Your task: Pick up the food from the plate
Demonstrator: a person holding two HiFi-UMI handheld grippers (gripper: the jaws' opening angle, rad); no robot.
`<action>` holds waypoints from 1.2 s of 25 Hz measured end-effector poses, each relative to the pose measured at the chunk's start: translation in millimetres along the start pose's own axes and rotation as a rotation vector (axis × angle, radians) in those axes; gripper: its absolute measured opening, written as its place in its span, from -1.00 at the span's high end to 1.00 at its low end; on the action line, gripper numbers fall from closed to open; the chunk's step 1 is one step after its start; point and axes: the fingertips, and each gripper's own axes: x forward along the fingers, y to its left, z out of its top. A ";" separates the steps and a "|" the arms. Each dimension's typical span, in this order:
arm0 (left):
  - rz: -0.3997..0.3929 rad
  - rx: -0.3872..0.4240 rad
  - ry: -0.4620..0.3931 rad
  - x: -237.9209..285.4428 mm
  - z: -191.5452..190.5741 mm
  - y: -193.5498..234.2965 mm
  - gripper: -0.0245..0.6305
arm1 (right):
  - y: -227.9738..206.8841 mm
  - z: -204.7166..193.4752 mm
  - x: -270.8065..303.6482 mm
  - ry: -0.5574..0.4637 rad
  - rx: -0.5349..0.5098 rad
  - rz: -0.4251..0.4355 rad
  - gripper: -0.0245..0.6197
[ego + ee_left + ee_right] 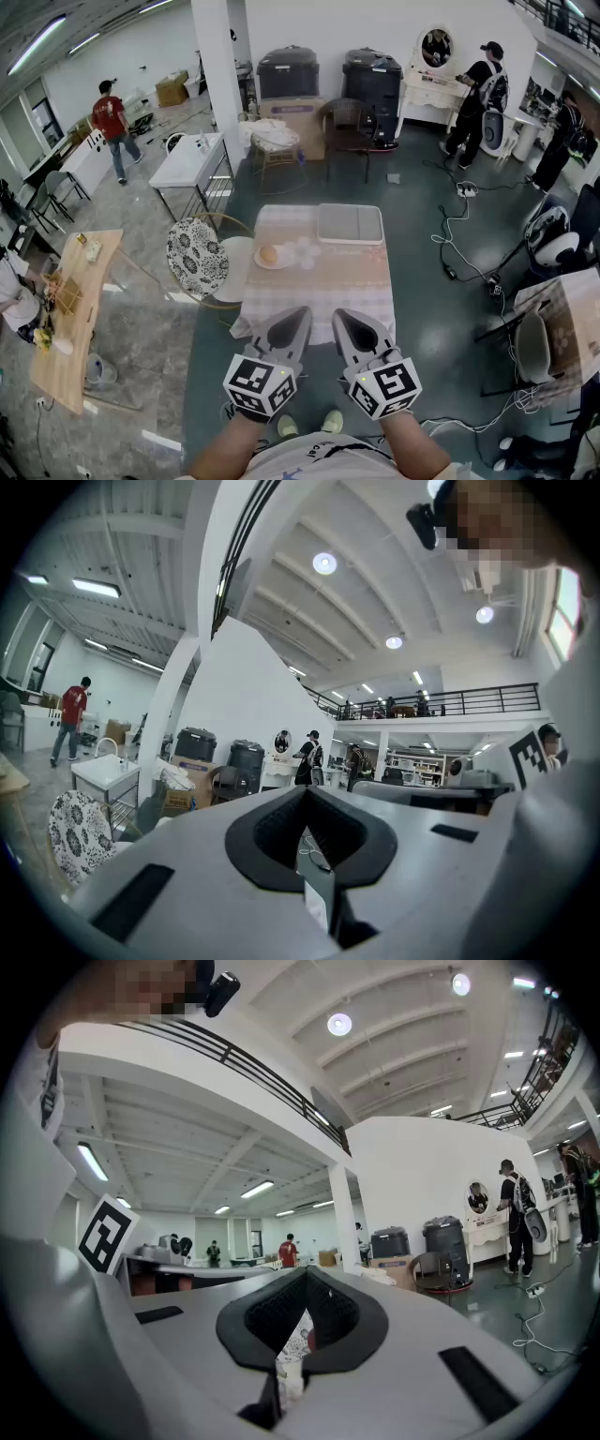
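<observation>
While the round tan bun (268, 254) sits on the white round plate (282, 264) at the far left of the pale checked-cloth table (323, 291), the grey left gripper (298, 317) and grey right gripper (343, 321) hover over that table's near edge, each with jaws closed together on nothing.

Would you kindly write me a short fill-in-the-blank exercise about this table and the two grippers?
The round food lies on a white ____ on the table.
The left gripper and the right gripper both have their jaws ____.
The patterned chair stands at the table's ____ side.
Missing words: plate; shut; left.
</observation>
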 end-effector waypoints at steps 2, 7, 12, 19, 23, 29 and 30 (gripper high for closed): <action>0.006 -0.001 -0.001 -1.1 -2.0 -0.3 0.91 | 0.5 -1.6 -1.8 0.000 -0.003 0.003 0.88; 0.020 0.000 -0.001 -0.7 -3.1 -2.4 0.91 | -1.0 -1.2 -4.4 -0.001 -0.003 0.007 0.88; 0.028 0.003 0.004 -0.1 -5.8 -7.1 0.91 | -1.4 -0.4 -6.7 -0.005 0.018 0.025 0.88; 0.057 0.003 0.019 4.2 -14.7 -10.3 0.91 | -7.2 -3.9 -11.5 -0.010 0.057 0.045 0.88; 0.073 0.006 0.022 8.5 -18.1 -12.6 0.91 | -12.1 -4.6 -12.8 -0.010 0.057 0.058 0.88; 0.120 0.011 0.016 13.4 -20.6 -8.7 0.91 | -24.2 -7.1 -13.8 -0.014 0.064 0.081 0.88; 0.129 0.011 0.017 13.5 -20.7 -6.7 0.91 | -26.2 -7.7 -12.6 -0.014 0.070 0.083 0.88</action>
